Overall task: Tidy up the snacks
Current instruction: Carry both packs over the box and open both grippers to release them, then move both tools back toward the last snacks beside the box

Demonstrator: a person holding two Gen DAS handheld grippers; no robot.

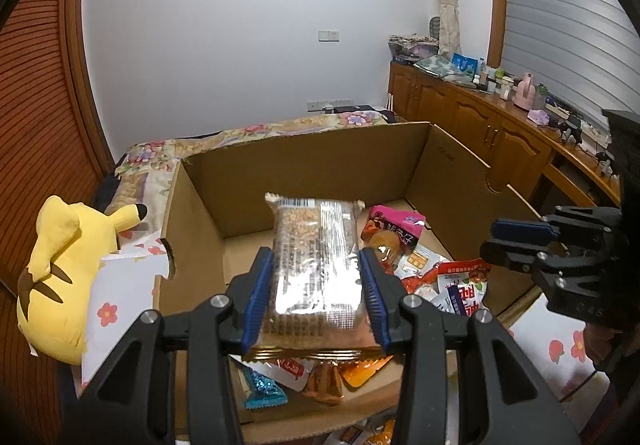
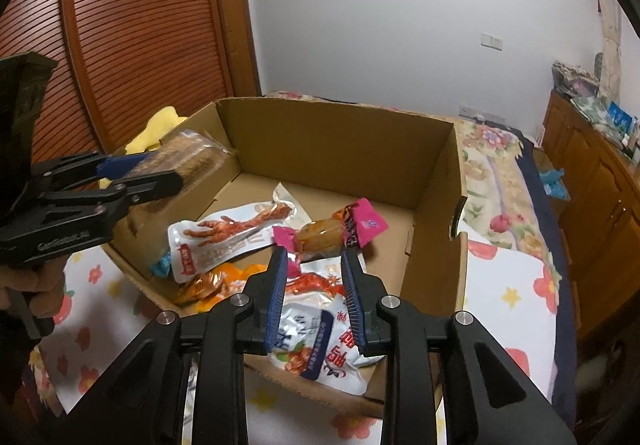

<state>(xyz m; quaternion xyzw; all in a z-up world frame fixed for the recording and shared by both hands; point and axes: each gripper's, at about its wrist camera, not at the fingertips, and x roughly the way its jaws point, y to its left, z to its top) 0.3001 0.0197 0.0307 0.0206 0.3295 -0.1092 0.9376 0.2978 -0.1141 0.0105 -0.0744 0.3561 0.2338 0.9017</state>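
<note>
My left gripper [image 1: 316, 265] is shut on a clear-wrapped grain bar packet [image 1: 316, 261] and holds it above the near-left part of an open cardboard box [image 1: 304, 169]. The packet also shows in the right wrist view [image 2: 188, 157], pinched in the left gripper [image 2: 160, 169]. My right gripper [image 2: 314, 265] is open and empty, hovering over the box's near edge above a white-and-blue snack pouch [image 2: 316, 349]. It shows at the right of the left wrist view [image 1: 504, 241]. Inside the box lie a chicken-foot pouch [image 2: 224, 237], a pink-ended sausage packet [image 2: 332, 233] and orange packets [image 2: 216, 281].
The box [image 2: 436, 181] sits on a bed with a flowered sheet [image 2: 504, 277]. A yellow plush toy [image 1: 64, 269] lies left of the box. A wooden cabinet [image 1: 480, 117] with clutter runs along the right wall. A louvred wooden door [image 2: 140, 25] stands at left.
</note>
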